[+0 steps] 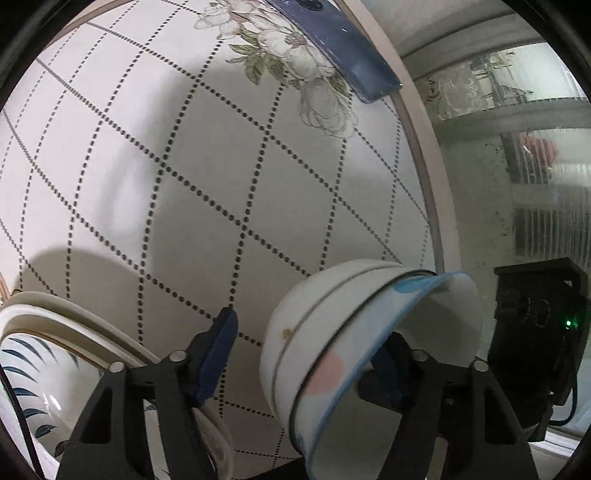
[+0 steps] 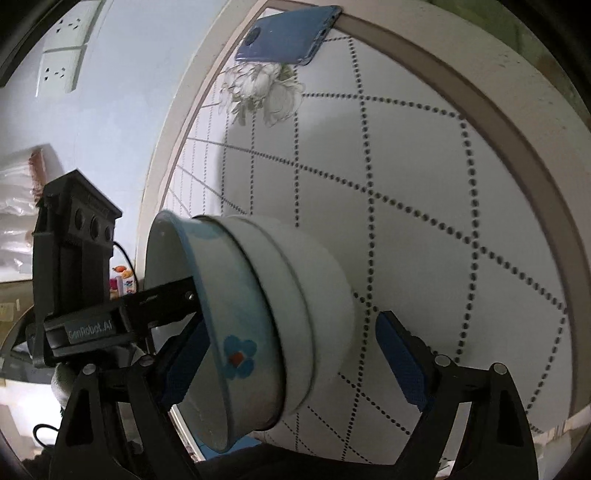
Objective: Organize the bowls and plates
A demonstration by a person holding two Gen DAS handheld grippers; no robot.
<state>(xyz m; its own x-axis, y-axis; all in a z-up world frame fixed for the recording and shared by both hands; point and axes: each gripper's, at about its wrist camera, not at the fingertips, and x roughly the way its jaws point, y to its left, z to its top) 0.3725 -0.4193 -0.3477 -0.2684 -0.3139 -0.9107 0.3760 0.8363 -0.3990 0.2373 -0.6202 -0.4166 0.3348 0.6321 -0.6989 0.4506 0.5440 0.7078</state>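
A stack of nested bowls (image 1: 332,354), white ones under a blue-rimmed flowered one, hangs tilted on its side between both grippers; it also shows in the right wrist view (image 2: 258,314). My left gripper (image 1: 306,354) is open, its right finger inside the top bowl, its left finger (image 1: 218,347) apart from the stack. My right gripper (image 2: 295,362) is open too, its left finger inside the bowl, its right finger (image 2: 402,365) clear of the white bowl's base. A stack of plates (image 1: 55,332) with blue leaf print lies at lower left.
The round table (image 2: 424,229) has a white cloth with a dotted diamond grid and a flower print. A blue phone (image 2: 291,33) lies near its far edge, also in the left wrist view (image 1: 343,48). Beyond the rim stand a wall with sockets (image 2: 62,55) and a window (image 1: 517,147).
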